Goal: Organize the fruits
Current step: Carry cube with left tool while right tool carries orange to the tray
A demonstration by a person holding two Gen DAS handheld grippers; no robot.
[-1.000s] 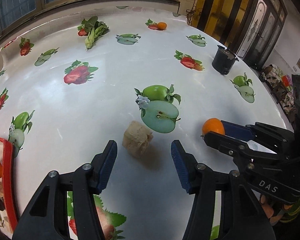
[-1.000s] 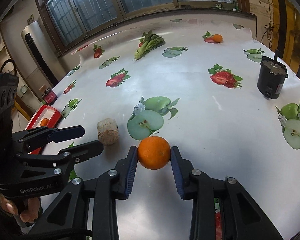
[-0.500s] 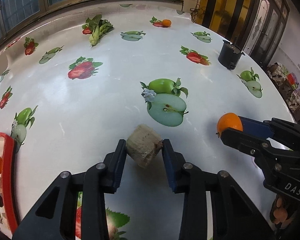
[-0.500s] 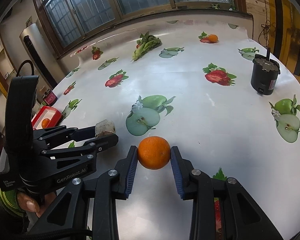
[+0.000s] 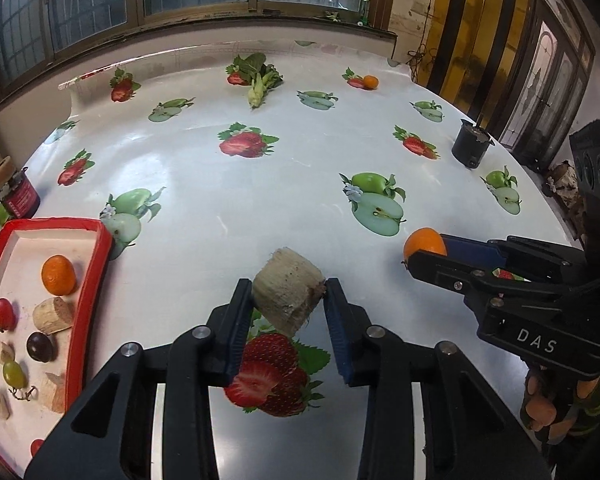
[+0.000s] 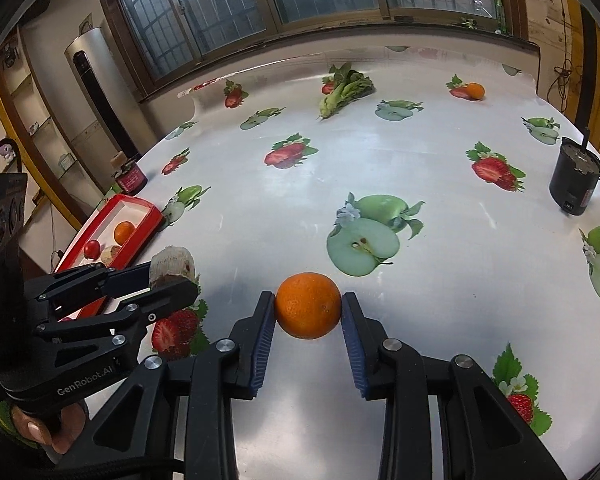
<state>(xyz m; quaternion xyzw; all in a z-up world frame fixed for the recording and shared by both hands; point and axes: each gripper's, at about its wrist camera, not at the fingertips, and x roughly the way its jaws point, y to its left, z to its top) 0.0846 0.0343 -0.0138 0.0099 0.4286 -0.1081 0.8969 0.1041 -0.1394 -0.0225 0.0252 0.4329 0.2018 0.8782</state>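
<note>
Both hands loaded: my left gripper has its fingers clamped on the pale cut chunk, and it looks lifted clear of the desk, the printed strawberry showing underneath it. My right gripper pinches the orange between its blue pads, held just above the desk, near the printed half apple. So I judge this as the carry step: both pieces picked, neither delivered yet.

The red tray sits at the left edge of the desk, well apart from the orange, nearer to the chunk. Inside it I see a small orange fruit, a cherry tomato, a dark grape, a green grape and several pale cut pieces, with white floor open at the far end.

Next move, as I read it: swing left, chunk first, lower over that open patch and release without knocking the round fruit, which would roll easily. The orange follows, and my right hand must cross behind the left without the two tools clashing
</note>
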